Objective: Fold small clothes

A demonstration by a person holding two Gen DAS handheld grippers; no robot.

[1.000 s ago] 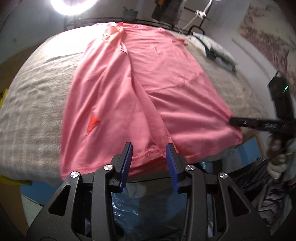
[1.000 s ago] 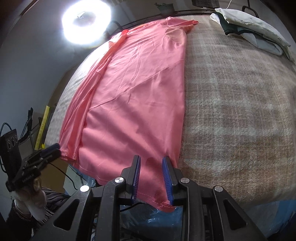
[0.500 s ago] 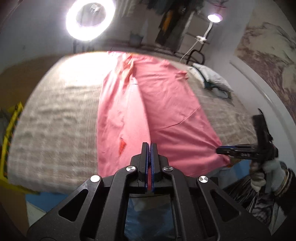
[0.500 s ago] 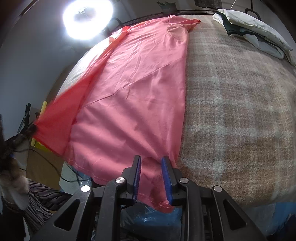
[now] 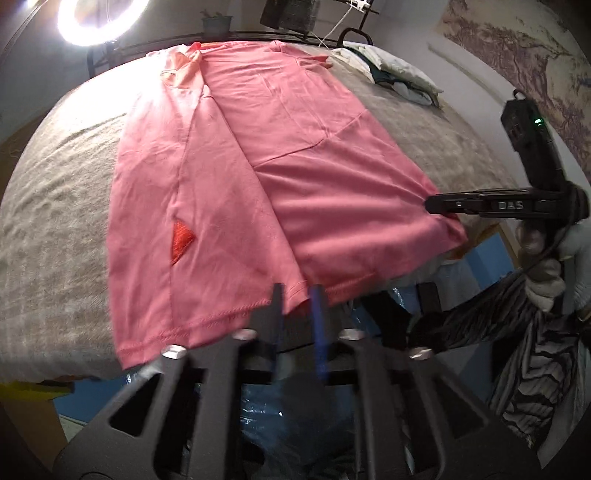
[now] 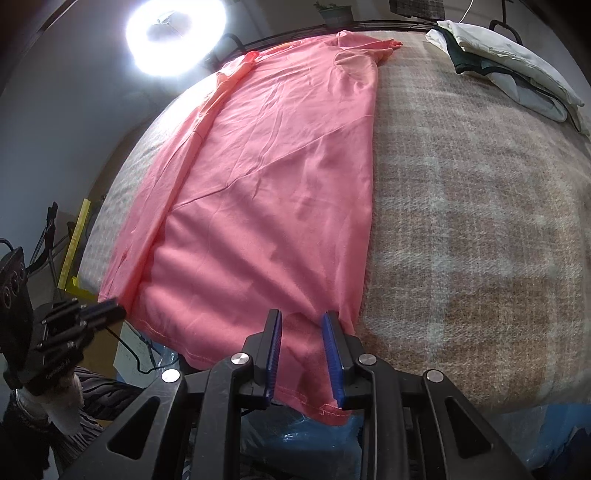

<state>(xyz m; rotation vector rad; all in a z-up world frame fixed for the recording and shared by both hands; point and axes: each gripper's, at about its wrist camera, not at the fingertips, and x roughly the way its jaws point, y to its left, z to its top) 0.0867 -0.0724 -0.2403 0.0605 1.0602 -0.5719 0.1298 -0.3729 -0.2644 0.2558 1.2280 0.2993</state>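
Note:
A pink shirt [image 5: 258,166] lies lengthwise on a plaid blanket [image 5: 55,221], both long sides folded in toward the middle, with a small red patch [image 5: 181,240] on the left flap. My left gripper [image 5: 297,306] is open at the near hem, its fingers either side of the hem edge. My right gripper [image 6: 301,339] is open around the hem's right corner, which hangs over the table edge. The shirt fills the left half of the right wrist view [image 6: 277,184]. Each gripper shows in the other's view: the right one [image 5: 439,205], the left one [image 6: 107,312].
A stack of folded clothes [image 6: 509,62] lies at the far right corner of the blanket [image 6: 480,221]. A ring light [image 6: 173,33] shines behind the table. Blue plastic [image 6: 295,432] shows under the near edge. A yellow strip [image 6: 74,251] runs along the left.
My left gripper was open at the hem, shut on it and lifted the left flap, then laid it down and opened again. My right gripper stayed at the hem's right corner.

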